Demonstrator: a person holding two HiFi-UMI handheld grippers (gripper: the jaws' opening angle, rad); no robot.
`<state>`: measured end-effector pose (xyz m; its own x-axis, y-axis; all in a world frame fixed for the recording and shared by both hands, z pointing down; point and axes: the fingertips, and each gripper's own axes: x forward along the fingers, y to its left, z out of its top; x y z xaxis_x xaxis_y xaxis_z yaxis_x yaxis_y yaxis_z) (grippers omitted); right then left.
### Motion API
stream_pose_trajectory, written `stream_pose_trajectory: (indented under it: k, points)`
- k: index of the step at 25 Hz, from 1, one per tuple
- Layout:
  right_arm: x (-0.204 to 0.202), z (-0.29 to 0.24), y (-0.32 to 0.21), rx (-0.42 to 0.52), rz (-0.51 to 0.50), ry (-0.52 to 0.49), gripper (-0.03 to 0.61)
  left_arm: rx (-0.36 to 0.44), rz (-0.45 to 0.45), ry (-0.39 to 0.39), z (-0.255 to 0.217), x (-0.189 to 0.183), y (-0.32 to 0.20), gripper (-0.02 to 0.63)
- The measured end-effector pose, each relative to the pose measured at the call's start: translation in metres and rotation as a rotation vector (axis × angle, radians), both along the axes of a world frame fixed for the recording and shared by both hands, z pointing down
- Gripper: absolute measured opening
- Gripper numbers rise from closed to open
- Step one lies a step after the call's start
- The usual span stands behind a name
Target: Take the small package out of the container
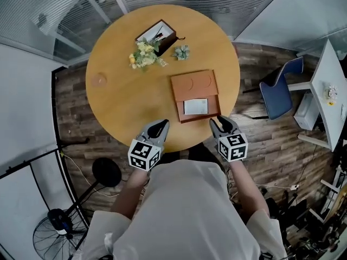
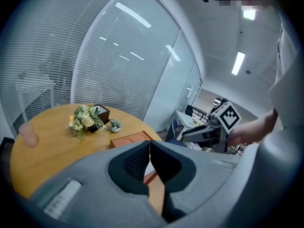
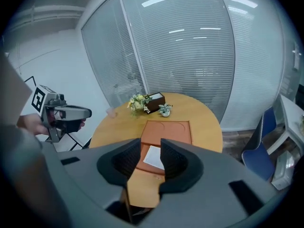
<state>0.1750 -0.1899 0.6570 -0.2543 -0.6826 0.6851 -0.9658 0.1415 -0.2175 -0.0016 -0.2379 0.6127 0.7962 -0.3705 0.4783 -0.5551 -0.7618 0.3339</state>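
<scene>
**Q:** Grippers?
**A:** Left gripper (image 1: 158, 127) closed, empty; right gripper (image 1: 222, 124) open, empty. Both are over the table's (image 1: 111, 93) near edge.

**Q:** Containers?
**A:** The orange container (image 1: 194, 83) holds the white package (image 1: 196, 106) in its near compartment. Farther back, a dark box (image 1: 158, 32) stands beside flowers (image 1: 143, 54).

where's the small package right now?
Head view: small white package lies in the near section of the orange container, right of table centre, just ahead of the right gripper.

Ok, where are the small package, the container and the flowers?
small package (image 1: 196, 106), head view, centre of its white face.
container (image 1: 193, 84), head view, bare orange part beyond the package.
flowers (image 1: 143, 54), head view, middle of the bunch.
</scene>
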Motion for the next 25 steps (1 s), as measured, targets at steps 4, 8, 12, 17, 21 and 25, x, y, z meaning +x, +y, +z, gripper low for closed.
stream_pose_trajectory:
  k: [4, 8, 12, 17, 21, 25]
  points:
    - [0.008, 0.034, -0.009, -0.074, -0.041, -0.031, 0.139, -0.026, -0.054, -0.017, 0.010, 0.008, 0.001, 0.019]
    - [0.012, 0.071, -0.019, -0.137, -0.095, -0.030, 0.150, -0.048, -0.105, -0.030, 0.021, 0.015, 0.001, 0.020]
    - [0.016, 0.109, -0.028, -0.201, -0.123, -0.028, 0.159, -0.062, -0.145, -0.036, 0.033, 0.020, -0.002, 0.018]
    - [0.014, 0.152, -0.027, -0.309, -0.171, -0.040, 0.198, -0.093, -0.192, -0.057, 0.048, 0.020, -0.003, 0.019]
    - [0.016, 0.178, -0.031, -0.367, -0.179, -0.052, 0.211, -0.109, -0.219, -0.082, 0.063, 0.018, -0.006, 0.018]
    - [0.019, 0.199, -0.038, -0.423, -0.184, -0.060, 0.219, -0.132, -0.252, -0.104, 0.080, 0.013, -0.008, 0.018]
